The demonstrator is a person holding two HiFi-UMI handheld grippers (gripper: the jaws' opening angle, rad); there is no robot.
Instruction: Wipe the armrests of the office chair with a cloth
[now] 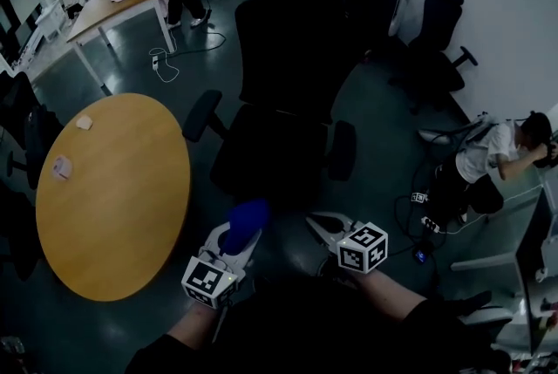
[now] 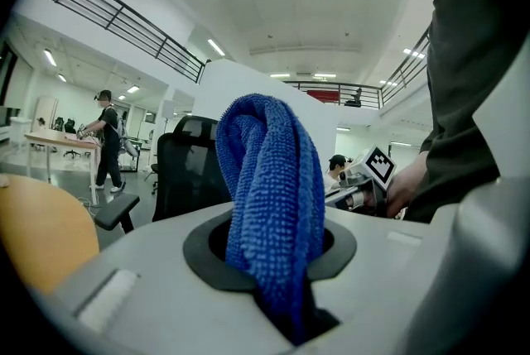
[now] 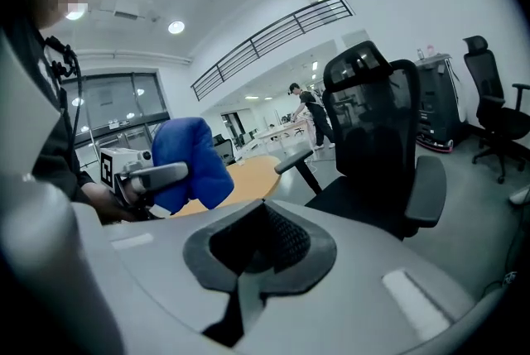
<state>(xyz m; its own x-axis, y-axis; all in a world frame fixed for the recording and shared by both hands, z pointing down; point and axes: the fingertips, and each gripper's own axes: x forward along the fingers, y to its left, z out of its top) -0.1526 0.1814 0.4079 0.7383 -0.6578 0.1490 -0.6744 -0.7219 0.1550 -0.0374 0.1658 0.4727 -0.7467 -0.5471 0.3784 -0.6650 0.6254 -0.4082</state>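
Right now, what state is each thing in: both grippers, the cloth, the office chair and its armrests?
left gripper: shut on the blue cloth.
right gripper: shut, nothing between its jaws.
blue cloth: bunched, sticking up out of the left gripper.
office chair: upright, seat unoccupied.
armrests: bare, touched by neither cloth nor gripper.

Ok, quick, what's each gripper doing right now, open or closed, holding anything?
Left gripper: closed on the blue cloth.
Right gripper: closed, empty.
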